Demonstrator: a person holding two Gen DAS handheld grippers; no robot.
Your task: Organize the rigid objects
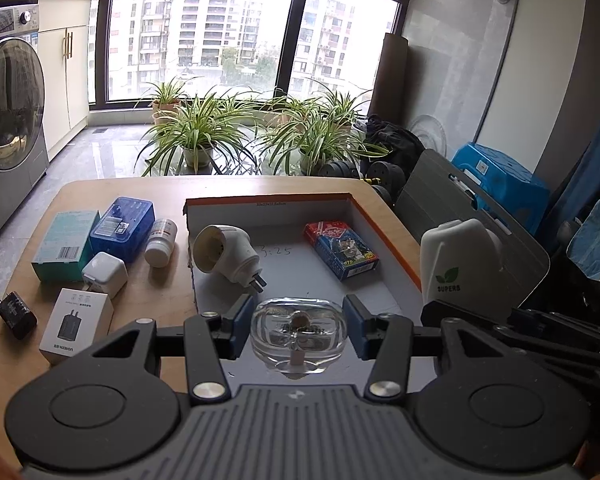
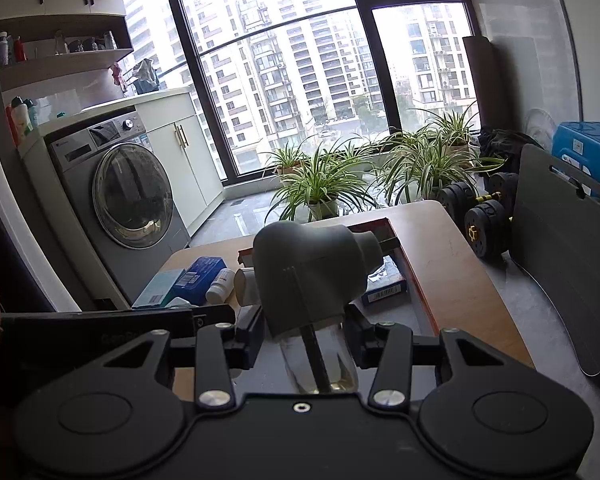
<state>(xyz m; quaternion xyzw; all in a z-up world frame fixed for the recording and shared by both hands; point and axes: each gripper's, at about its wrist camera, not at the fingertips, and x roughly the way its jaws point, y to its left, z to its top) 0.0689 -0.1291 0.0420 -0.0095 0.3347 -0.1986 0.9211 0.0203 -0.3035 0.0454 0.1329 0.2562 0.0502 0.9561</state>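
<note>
- Left gripper (image 1: 298, 330) pinches a clear glass bottle (image 1: 298, 334) over the box's (image 1: 384, 220) near edge.
- Right gripper (image 2: 305, 338) pinches a spray bottle (image 2: 308, 280) at its clear body, near the box's right edge.
- Judgement: glass is slippery and fragile; hold the flat sides.

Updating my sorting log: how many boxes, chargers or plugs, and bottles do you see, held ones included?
Boxes: 4 (teal box, blue box, charger box, card pack)
Chargers or plugs: 3 (white cube charger, black charger, elbow plug)
Bottles: 3 (pill bottle, glass bottle, spray bottle)
Total: 10
</note>
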